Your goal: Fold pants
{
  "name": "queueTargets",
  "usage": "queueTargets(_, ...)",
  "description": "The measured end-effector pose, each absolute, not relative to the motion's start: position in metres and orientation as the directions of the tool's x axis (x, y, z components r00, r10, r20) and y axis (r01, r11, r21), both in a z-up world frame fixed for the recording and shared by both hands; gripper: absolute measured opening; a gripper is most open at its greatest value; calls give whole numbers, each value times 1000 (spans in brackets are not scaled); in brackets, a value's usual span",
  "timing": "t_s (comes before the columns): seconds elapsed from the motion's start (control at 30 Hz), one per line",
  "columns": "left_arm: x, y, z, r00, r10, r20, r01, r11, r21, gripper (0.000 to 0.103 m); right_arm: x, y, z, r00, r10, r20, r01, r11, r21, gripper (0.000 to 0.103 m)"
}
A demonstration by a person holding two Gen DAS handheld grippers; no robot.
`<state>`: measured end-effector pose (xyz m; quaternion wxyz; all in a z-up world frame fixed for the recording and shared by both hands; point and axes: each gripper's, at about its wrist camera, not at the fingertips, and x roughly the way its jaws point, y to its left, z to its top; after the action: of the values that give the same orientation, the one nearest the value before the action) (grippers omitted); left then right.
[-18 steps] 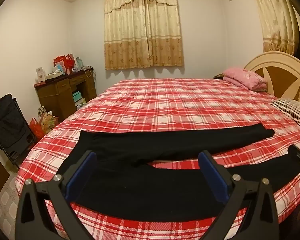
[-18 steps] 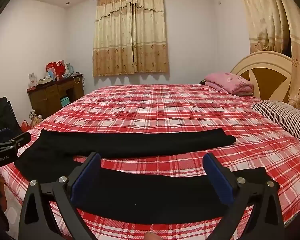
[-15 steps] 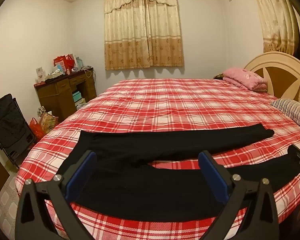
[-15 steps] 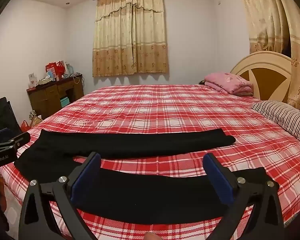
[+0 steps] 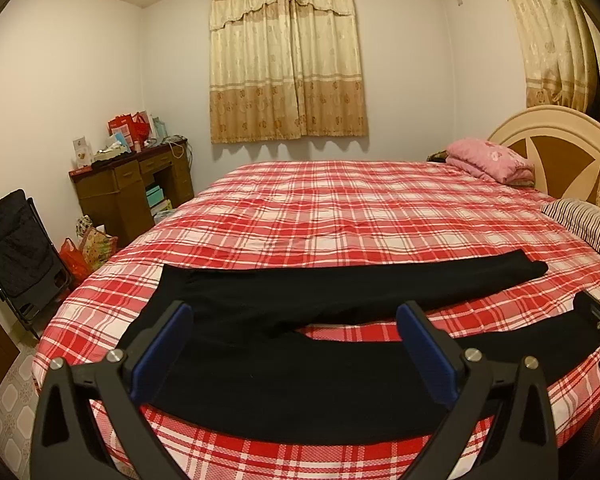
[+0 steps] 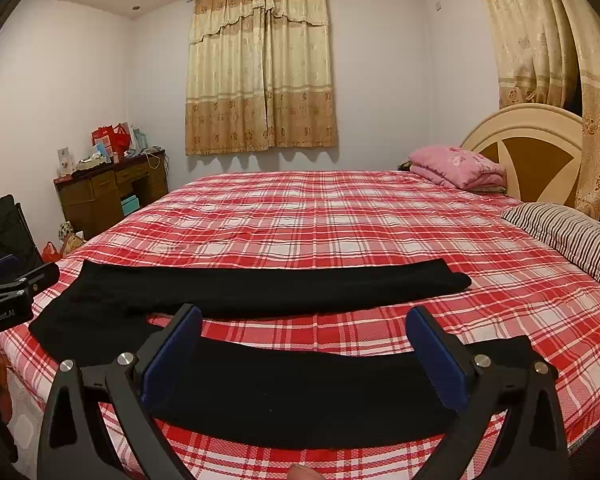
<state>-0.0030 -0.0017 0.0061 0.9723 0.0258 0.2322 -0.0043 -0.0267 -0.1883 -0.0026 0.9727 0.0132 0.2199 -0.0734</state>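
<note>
Black pants (image 5: 292, 344) lie flat on the red plaid bed (image 5: 340, 216), waist at the left, the two legs spread apart toward the right. In the right wrist view the same pants (image 6: 260, 284) show a far leg and a near leg. My left gripper (image 5: 296, 340) hovers over the waist and near leg, open, with nothing between its blue pads (image 5: 160, 348). My right gripper (image 6: 304, 344) hangs over the near leg, open and empty too. The right gripper's tip (image 5: 596, 320) shows at the left wrist view's right edge. The left gripper's body (image 6: 16, 292) sits at the right wrist view's left edge.
A pink folded blanket (image 5: 488, 158) and striped pillow (image 5: 588, 224) lie by the headboard (image 5: 548, 140) at right. A cluttered wooden desk (image 5: 136, 184), bags on the floor (image 5: 88, 248) and a black folding chair (image 5: 16, 252) stand left of the bed.
</note>
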Motion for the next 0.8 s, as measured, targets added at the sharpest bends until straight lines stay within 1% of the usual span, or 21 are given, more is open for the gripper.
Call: queueTargets(0.8, -4, 2, 4, 895, 5, -445, 21, 998, 54, 103, -24, -187, -5, 889, -129, -440, 137, 990, -14, 102)
